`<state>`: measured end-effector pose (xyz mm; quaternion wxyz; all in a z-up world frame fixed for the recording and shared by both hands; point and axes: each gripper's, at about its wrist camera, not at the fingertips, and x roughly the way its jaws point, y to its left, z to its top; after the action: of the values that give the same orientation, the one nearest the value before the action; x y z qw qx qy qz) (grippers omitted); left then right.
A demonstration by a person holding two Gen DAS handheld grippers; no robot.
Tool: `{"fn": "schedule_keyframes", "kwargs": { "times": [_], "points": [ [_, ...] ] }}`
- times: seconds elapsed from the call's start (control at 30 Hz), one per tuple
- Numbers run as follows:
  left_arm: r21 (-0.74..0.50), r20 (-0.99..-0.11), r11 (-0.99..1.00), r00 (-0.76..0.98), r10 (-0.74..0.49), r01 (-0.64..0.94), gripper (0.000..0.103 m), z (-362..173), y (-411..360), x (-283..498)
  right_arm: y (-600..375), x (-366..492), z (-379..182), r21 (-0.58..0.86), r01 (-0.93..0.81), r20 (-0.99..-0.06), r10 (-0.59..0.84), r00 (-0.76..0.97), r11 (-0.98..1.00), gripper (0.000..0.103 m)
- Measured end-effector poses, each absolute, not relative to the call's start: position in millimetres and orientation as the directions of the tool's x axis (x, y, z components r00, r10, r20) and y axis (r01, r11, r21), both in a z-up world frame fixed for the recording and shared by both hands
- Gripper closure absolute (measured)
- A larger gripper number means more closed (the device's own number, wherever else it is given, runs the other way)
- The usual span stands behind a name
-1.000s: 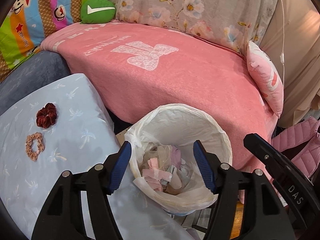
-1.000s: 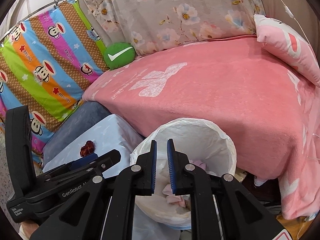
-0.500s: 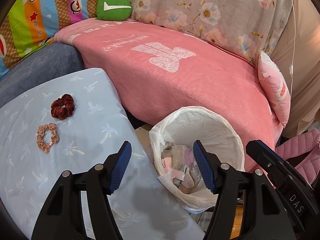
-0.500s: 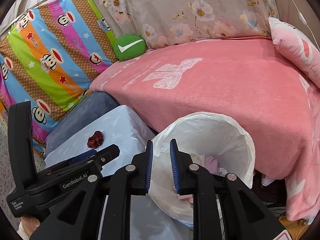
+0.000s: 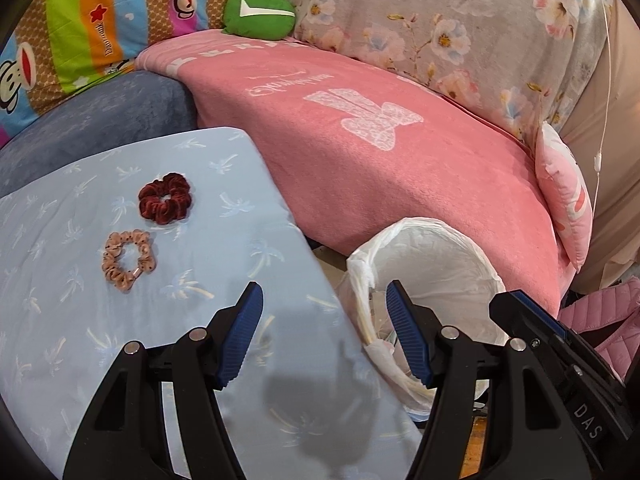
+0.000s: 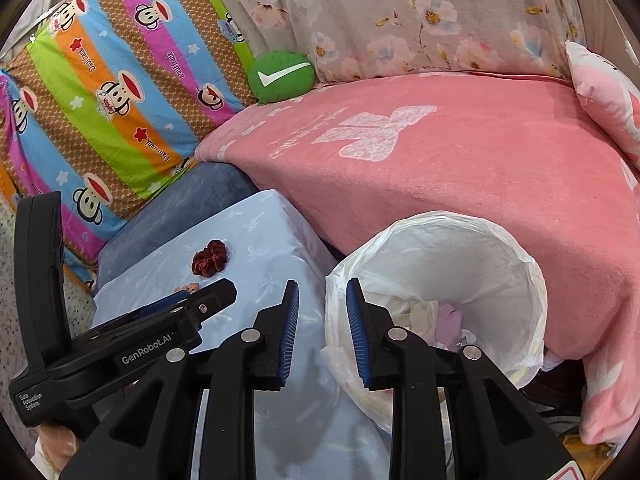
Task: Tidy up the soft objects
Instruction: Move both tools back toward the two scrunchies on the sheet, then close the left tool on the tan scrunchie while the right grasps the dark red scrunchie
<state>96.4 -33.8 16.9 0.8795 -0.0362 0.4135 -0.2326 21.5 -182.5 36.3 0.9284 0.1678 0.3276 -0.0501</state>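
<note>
Two scrunchies are seen lying on a pale blue cloth (image 5: 168, 320) printed with palm trees. In the left wrist view the dark red scrunchie (image 5: 165, 198) sits at about ten o'clock from the left gripper (image 5: 323, 332), and the tan scrunchie (image 5: 127, 261) lies just beside it, toward seven o'clock of the red one, the two apart. Neither is touched by a gripper.

The left gripper is held over the near edge of the cloth with its blue-padded jaws standing well apart; nothing is between them. The right-hand pad is seen in front of the rim of a bin (image 5: 436, 248) lined with a white bag, which stands at about two o'clock from the gripper, between the cloth and a pink blanket (image 5: 380, 168).

In the right wrist view the right gripper (image 6: 322, 320) is seen with a moderate gap between its pads; its jaws have just been opening, and nothing is held between them. The bin (image 6: 500, 248) is at two o'clock from it, with crumpled pale scraps (image 6: 436, 312) at its bottom. The red scrunchie (image 6: 209, 257) is at ten o'clock; only a small part of the tan one (image 6: 187, 289) shows above the left gripper's black body.

A round green cushion (image 5: 260, 12) with a white tick rests at the far end of the blanket, at twelve o'clock, against striped and floral fabrics. A pink pillow (image 5: 568, 200) is propped at three o'clock.
</note>
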Motion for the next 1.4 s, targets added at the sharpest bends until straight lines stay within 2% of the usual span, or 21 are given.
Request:
{"fn": "schedule_keyframes", "kwargs": {
  "times": [0.4, 0.6, 0.77, 0.9, 1.4],
  "points": [
    [-0.267, -0.717, 0.914, 0.571, -0.401, 0.306, 0.042, 8, 9, 104, -143, 41, 31, 0.259, 0.145, -0.645, 0.059, 0.762, 0.955, 0.073],
    [-0.271, -0.73, 0.93, 0.578, -0.366, 0.247, 0.042, -1, 36, 109, -122, 53, 27, 0.244, 0.115, -0.66, 0.078, 0.747, 0.963, 0.066],
    [-0.253, -0.739, 0.946, 0.59, -0.325, 0.204, 0.042, -7, 57, 114, -101, 63, 22, 0.225, 0.084, -0.676, 0.094, 0.731, 0.971, 0.065],
    [-0.225, -0.748, 0.961, 0.603, -0.277, 0.162, 0.036, -14, 77, 119, -84, 75, 20, 0.21, 0.06, -0.685, 0.103, 0.721, 0.976, 0.059],
    [-0.217, -0.799, 0.976, 0.571, -0.187, 0.015, 0.033, -46, 138, 168, -35, 142, -5, 0.197, 0.0, -0.727, 0.146, 0.671, 0.98, 0.059]
  ]
}}
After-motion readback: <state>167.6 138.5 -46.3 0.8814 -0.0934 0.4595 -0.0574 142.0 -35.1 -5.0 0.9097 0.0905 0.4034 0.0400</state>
